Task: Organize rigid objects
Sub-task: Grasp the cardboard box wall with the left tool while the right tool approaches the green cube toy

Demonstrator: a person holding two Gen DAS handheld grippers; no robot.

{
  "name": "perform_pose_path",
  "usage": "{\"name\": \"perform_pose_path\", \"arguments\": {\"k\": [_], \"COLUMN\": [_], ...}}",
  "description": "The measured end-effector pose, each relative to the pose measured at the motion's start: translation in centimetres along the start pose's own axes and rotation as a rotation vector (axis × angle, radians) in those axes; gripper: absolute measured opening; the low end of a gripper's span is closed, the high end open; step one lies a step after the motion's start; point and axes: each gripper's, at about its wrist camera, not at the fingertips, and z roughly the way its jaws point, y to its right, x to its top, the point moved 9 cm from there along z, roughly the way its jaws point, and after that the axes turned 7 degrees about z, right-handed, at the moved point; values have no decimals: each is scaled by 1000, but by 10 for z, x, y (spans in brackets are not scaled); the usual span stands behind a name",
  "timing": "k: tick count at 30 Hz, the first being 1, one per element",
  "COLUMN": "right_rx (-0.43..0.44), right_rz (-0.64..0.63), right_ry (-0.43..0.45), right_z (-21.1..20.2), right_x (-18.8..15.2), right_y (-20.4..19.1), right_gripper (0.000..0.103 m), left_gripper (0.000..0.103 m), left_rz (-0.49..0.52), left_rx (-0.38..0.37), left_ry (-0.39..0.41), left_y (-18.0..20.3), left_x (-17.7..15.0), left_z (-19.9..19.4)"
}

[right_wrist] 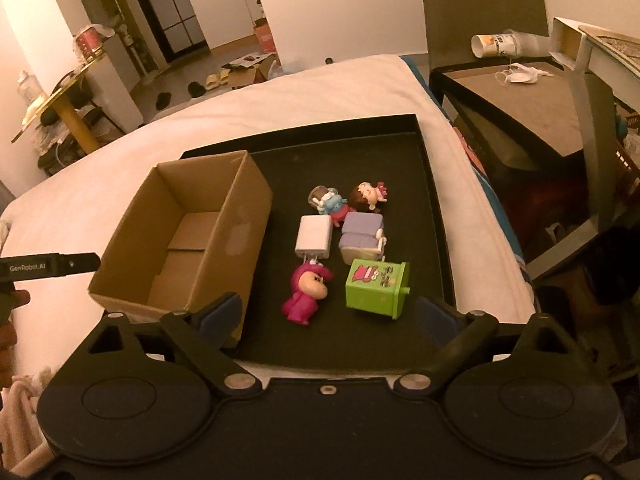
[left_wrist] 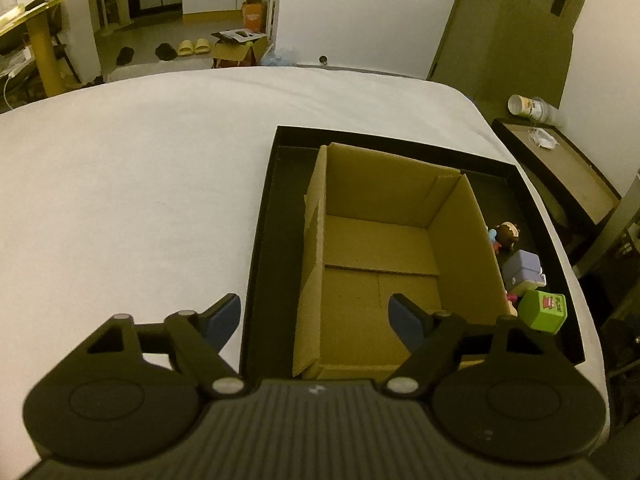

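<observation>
Now hovering with right hand-held gripper (right_wrist: 330, 314) and left hand-held gripper (left_wrist: 314, 318) both released, empty, toys untouched on black tray (right_wrist: 434, 216) beside empty cardboard box (right_wrist: 240, 216); next: close on pink figure (right_wrist: 306, 294).

A white bed (right_wrist: 224, 120) fills the foreground. Beside its right edge stands a dark side table (right_wrist: 516, 100) with a tipped paper cup (right_wrist: 496, 45) and a crumpled white mask (right_wrist: 520, 74). Across the floor lie yellow slippers (left_wrist: 193, 46), black slippers (left_wrist: 165, 52) and an open cardboard carton (left_wrist: 236, 50).
</observation>
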Motion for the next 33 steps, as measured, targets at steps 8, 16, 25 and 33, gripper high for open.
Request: {"name": "perform_pose_path", "arguments": {"k": [8, 16, 25, 33], "right_rx": [-26, -61, -74, -80], "right_rz": [30, 102, 83, 95], "right_ry": [-21, -13, 2, -19], "right_z": [20, 43, 55, 67], "right_x": [-5, -8, -3, -4], "right_y": [4, 18, 17, 22], "right_gripper": [75, 67, 67, 67], "left_gripper": [69, 65, 65, 51], "left_rz": [-44, -58, -6, -12], "left_rx": [-20, -12, 34, 26], "left_ry": [-43, -55, -54, -95], "left_y": [0, 3, 4, 6], "left_x": [3, 8, 13, 13], "left_z": [19, 35, 44, 62]}}
